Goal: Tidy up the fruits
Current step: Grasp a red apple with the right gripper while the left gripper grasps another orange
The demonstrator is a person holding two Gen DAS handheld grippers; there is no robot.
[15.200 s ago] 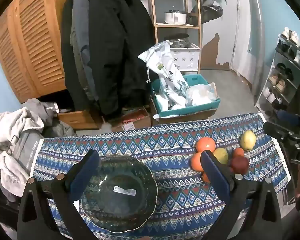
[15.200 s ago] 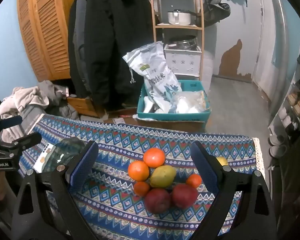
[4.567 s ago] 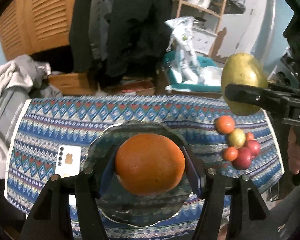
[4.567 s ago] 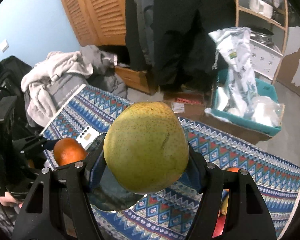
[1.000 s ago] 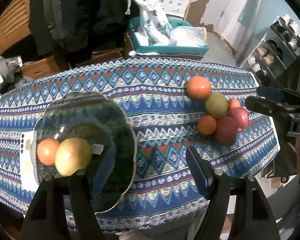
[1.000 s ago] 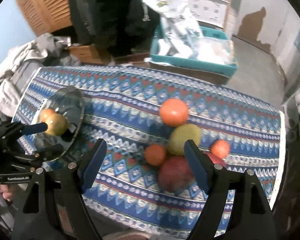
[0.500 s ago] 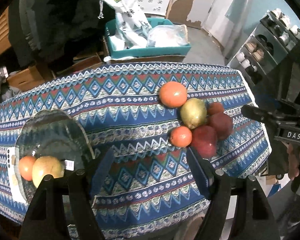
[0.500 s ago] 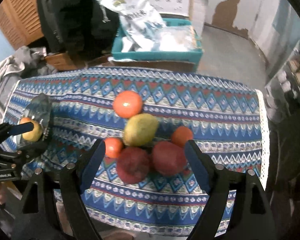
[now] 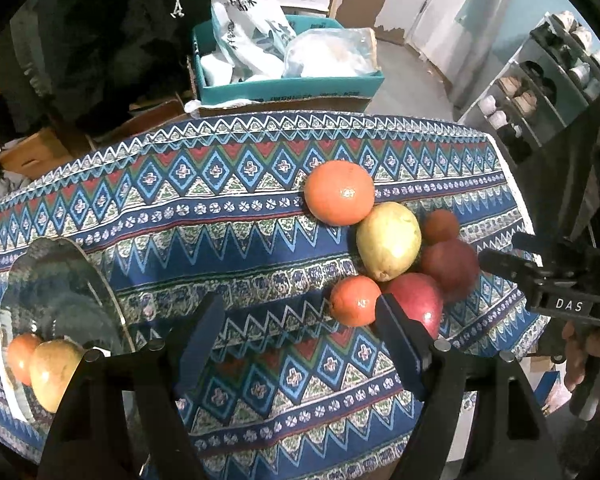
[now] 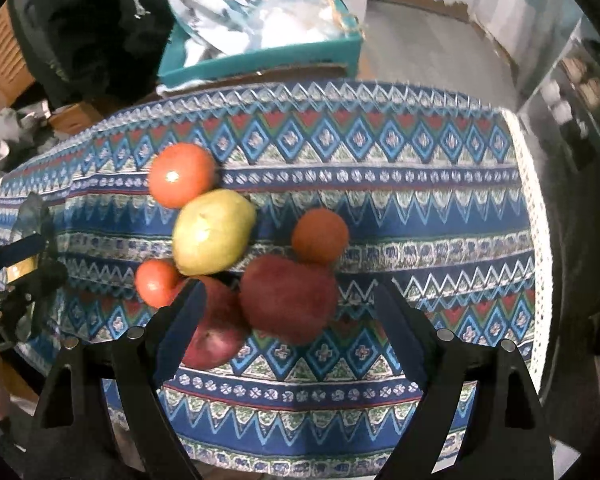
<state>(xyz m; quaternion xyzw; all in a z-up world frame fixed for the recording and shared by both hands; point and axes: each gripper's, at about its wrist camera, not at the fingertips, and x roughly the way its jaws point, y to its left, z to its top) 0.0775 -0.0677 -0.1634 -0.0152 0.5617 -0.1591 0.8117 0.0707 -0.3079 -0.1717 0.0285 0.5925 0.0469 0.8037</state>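
A pile of fruit lies on the patterned tablecloth (image 9: 220, 200): a large orange (image 9: 339, 192), a yellow-green pear (image 9: 389, 241), a small orange (image 9: 355, 300), two red apples (image 9: 414, 304) (image 9: 450, 266) and another small orange (image 9: 440, 224). The glass bowl (image 9: 60, 292) at the left holds an orange (image 9: 20, 350) and a pear (image 9: 56, 372). My left gripper (image 9: 300, 320) is open and empty, just left of the pile. My right gripper (image 10: 286, 312) is open, its jaws either side of a red apple (image 10: 288, 298). The pear (image 10: 212, 232) and large orange (image 10: 180, 174) lie beyond.
A teal box (image 9: 284, 76) with bags sits on the floor behind the table. A shoe rack (image 9: 548, 80) stands at the right. Dark coats (image 9: 80, 40) hang at the back left. The cloth's white right edge (image 10: 536, 208) marks the table end.
Both grippers have moved right and closer to the fruit pile. The bowl has slid to the left edge of the left wrist view. The right gripper now frames a red apple.
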